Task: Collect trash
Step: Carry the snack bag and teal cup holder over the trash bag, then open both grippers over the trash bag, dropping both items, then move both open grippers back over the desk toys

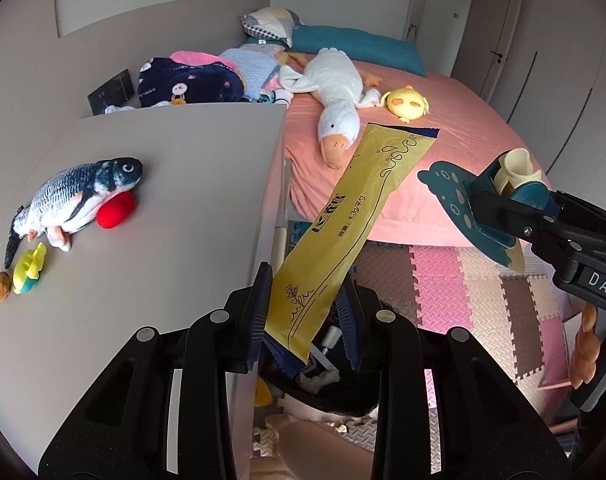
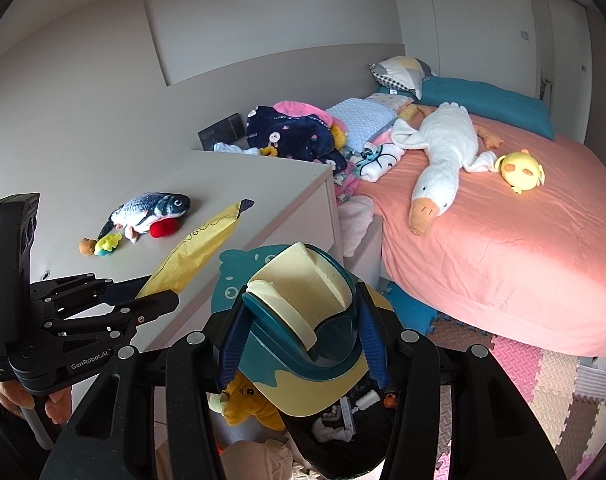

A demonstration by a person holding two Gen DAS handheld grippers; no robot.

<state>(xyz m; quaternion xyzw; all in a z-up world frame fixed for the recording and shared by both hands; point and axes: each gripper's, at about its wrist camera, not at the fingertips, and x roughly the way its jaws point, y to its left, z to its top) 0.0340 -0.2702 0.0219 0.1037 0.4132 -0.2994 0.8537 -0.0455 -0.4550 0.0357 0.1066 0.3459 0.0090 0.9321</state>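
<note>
Beside the pink bed [image 1: 443,152], your left gripper [image 1: 307,312] jaws clamp a yellow wrapper [image 1: 343,232]; your right gripper [image 2: 303,344] jaws grip a teal toy [image 2: 303,304].

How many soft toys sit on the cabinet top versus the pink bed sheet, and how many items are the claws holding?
Cabinet top toys: 4 (fish, red plush, brown bear, yellow-green toy)
Bed toys: 2 (goose, yellow chick)
Held items: 2 (yellow wrapper, teal tape dispenser)
Total: 8
</note>
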